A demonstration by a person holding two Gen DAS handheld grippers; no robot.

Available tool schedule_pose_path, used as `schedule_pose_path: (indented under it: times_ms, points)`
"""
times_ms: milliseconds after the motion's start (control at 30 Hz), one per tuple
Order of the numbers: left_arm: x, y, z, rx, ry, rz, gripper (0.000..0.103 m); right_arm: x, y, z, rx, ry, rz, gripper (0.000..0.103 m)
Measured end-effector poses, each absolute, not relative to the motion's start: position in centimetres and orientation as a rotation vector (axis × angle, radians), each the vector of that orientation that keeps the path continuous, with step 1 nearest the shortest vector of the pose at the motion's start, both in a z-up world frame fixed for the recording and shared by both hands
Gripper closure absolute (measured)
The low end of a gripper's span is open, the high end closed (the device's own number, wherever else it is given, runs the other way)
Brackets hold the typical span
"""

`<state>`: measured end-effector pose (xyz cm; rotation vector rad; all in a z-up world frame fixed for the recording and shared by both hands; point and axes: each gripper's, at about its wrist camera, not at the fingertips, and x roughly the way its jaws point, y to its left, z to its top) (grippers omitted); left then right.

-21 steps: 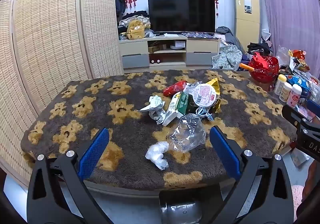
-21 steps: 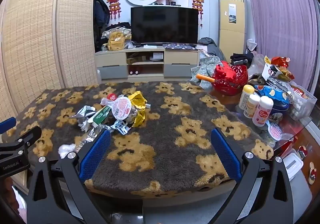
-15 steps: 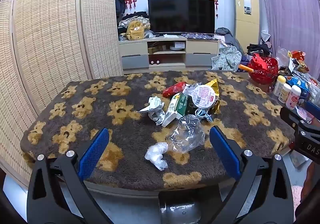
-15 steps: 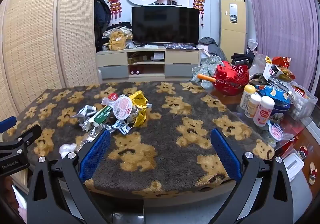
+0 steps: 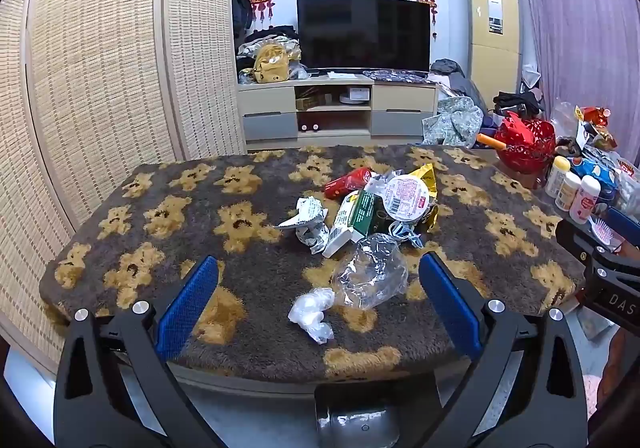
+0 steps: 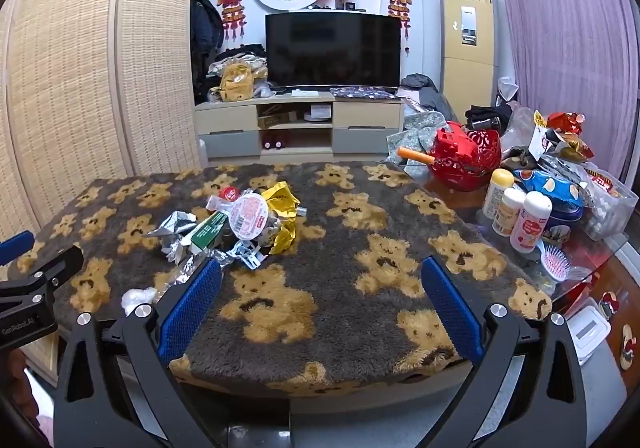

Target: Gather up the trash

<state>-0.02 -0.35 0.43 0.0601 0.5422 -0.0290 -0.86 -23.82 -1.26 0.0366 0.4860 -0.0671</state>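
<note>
Right now both grippers hang short of the near edge of the bench [image 5: 132, 207], which wears a brown fleece cover printed with tan bears. The left gripper [image 5: 318, 306] has its blue pads spread wide with nothing between them — the trash lies further in on the cover, framed by the jaws in its own view. Nearest that gripper is a crumpled white tissue [image 5: 312, 312], and touching it just behind is a crushed clear plastic wrapper [image 5: 370, 274]. Beyond these sits the main heap: a crinkled silver foil wrapper [image 5: 306, 221], a green and white carton [image 5: 356, 217], a round cup lid with pink print [image 5: 406, 197], a yellow snack bag [image 5: 426, 175] and a red packet [image 5: 348, 181], all piled against one another.

The right gripper [image 6: 320, 304] is likewise spread wide and empty — it hovers over bare fleece, with the heap off to its left. Bottles [image 6: 516, 211], a pink hairbrush [image 6: 556, 264] and a red basket [image 6: 466, 159] crowd the uncovered end of the bench on the right.
</note>
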Motion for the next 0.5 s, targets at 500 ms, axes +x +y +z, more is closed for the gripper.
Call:
schedule_pose_path:
  times_ms: [500]
  points:
    - [-0.15,-0.06,0.91,0.056,0.541,-0.032,0.008,-0.84,-23.68,-1.3,0.037,0.487,-0.06,0.003]
